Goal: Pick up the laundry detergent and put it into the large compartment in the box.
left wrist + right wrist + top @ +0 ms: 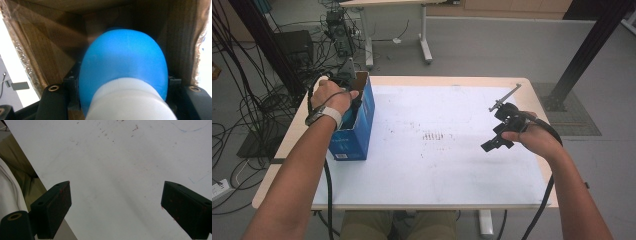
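Note:
A blue cardboard box [357, 132] with an open top stands on the left of the white table top [437, 170]. My left gripper [349, 80] reaches down into it. In the left gripper view, its brown inner walls [47, 50] surround a rounded blue bottle [125, 60] with a white cap [130, 102]. My left gripper [122, 83] has a jaw against each side of the bottle and is shut on it. At the right, my right gripper [496, 138] hangs a little above the table. Its jaws stand wide apart over bare white surface, with nothing between them [115, 205].
Faint dark smudges [434, 136] mark the table's middle. Cables [242, 115] lie on the floor left of the table. Another table's legs [424, 40] stand behind it. A black frame post [582, 55] rises at the back right. A cable [329, 195] trails from the left gripper.

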### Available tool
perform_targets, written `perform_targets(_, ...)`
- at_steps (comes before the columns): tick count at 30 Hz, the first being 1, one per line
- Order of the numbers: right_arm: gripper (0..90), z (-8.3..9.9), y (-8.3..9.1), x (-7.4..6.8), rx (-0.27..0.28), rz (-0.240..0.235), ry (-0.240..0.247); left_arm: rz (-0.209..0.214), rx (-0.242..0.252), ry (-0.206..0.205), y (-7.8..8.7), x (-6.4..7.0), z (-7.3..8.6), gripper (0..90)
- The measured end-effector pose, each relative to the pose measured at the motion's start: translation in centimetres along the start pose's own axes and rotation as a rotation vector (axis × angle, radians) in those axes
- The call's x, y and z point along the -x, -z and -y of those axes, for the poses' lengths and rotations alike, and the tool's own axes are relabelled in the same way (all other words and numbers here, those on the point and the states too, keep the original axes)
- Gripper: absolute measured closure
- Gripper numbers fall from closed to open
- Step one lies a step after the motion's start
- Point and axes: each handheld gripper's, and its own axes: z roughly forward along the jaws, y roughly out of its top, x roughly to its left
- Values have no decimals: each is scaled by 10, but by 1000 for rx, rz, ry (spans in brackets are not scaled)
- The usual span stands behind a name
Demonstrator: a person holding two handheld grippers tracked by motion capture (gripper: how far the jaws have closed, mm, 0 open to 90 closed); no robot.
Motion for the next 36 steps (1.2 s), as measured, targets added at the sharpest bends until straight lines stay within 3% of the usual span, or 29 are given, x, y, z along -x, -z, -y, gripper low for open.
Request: perform_targets(36, 94, 1, 3, -3, 6, 5, -4, -7, 9, -12, -1, 2, 2, 373)
